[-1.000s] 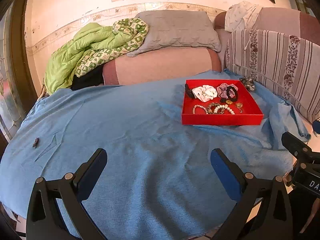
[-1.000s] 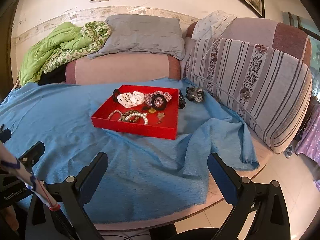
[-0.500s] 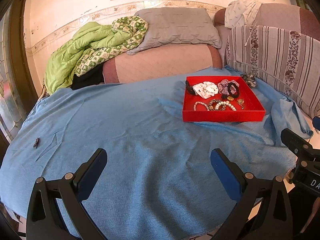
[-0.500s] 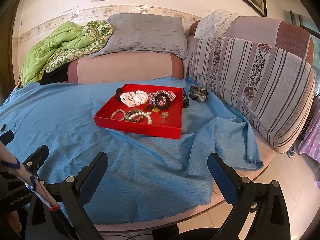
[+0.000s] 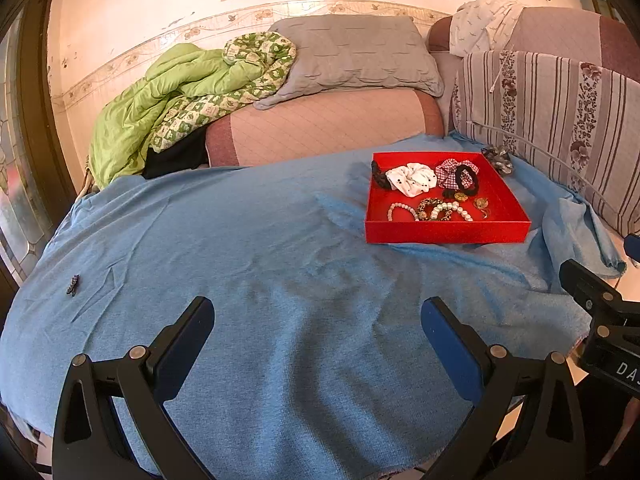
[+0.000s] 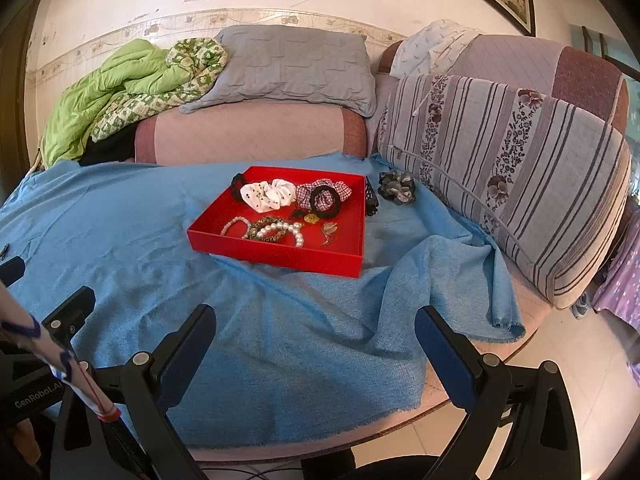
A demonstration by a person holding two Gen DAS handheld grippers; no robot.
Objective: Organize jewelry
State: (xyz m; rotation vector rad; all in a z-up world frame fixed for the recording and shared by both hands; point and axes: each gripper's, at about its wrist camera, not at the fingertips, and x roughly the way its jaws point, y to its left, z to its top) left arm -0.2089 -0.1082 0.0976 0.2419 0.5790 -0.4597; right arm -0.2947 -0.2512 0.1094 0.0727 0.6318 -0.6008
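Note:
A red tray sits on the blue cloth at the far right of the table. It holds a white scrunchie, a plaid scrunchie, a black scrunchie, pearl bracelets and small brooches. A grey scrunchie and a black clip lie on the cloth beside the tray. A small dark clip lies at the table's left. My left gripper and right gripper are open and empty, near the table's front edge.
The blue cloth covers a round table and hangs over its edge. Behind it are a sofa back, a grey pillow, a green blanket and a striped cushion. Tiled floor shows at right.
Both grippers have drifted slightly, so the tray sits a little nearer and lower in view. Both stay open and empty. Nothing on the table has moved.

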